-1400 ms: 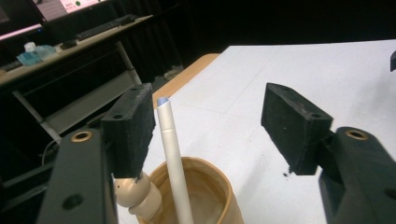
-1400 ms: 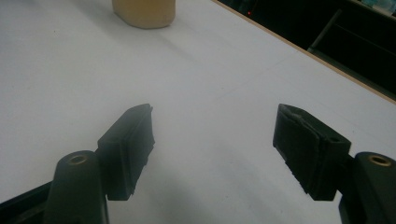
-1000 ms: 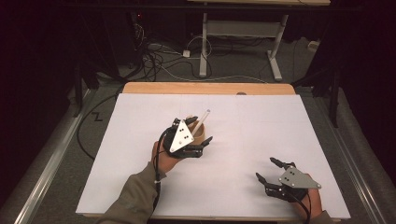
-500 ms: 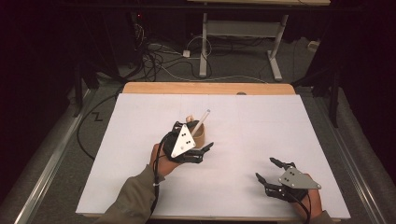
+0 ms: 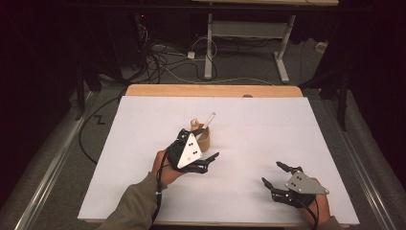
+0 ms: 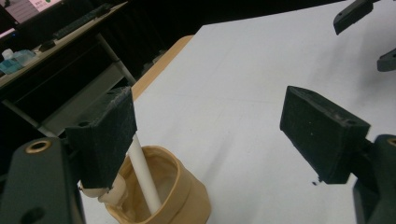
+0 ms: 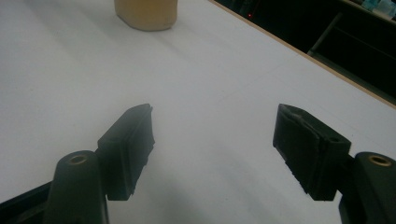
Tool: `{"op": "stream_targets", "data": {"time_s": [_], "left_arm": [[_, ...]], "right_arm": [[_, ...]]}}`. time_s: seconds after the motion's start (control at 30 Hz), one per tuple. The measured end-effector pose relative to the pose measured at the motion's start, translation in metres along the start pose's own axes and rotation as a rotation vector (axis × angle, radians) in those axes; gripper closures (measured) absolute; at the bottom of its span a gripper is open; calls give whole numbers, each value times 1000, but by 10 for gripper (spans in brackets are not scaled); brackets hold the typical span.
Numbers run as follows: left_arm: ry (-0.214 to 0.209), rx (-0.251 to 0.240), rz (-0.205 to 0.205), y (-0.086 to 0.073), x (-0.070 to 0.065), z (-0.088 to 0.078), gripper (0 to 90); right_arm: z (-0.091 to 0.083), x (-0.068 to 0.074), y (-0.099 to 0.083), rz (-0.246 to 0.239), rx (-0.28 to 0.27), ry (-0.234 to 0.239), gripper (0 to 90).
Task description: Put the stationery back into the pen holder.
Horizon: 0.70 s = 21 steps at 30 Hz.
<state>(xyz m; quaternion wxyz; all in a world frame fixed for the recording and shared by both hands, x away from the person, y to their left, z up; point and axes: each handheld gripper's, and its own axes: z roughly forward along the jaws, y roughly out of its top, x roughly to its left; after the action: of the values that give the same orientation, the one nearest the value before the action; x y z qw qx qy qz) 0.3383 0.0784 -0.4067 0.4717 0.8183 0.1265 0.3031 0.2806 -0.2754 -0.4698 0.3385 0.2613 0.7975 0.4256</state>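
Tan in colour, the cup [image 5: 205,137] stands upright on the white table surface [image 5: 249,124], slightly left of centre. It holds a white stick [image 5: 209,119] that leans toward the far right, and a small tan piece [image 5: 195,123] that rises at the cup's far rim. In the left gripper view the stick [image 6: 144,177] runs down into the cup [image 6: 180,193] past the near jaw.

The left gripper [image 5: 201,155] lies just beside the cup on its near side, with its grey triangular plate overlapping the cup wall in the high view. Its jaws are spread wide and grasp nothing; in the left gripper view one jaw sits over the cup's rim, the other well apart over bare table.

The right gripper [image 5: 276,175] rests near the table's near right edge, well apart from the cup. Its jaws are likewise released, with bare table between them; the cup [image 7: 146,13] shows at the far top of the right gripper view.
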Motion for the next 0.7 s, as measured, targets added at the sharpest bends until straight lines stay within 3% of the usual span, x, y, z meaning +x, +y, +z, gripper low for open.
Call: {"op": "stream_targets", "data": {"time_s": [0.7], "left_arm": [[20, 24, 61, -10, -12, -18, 179]], "right_arm": [[3, 3, 2, -22, 0, 17, 287]]}}
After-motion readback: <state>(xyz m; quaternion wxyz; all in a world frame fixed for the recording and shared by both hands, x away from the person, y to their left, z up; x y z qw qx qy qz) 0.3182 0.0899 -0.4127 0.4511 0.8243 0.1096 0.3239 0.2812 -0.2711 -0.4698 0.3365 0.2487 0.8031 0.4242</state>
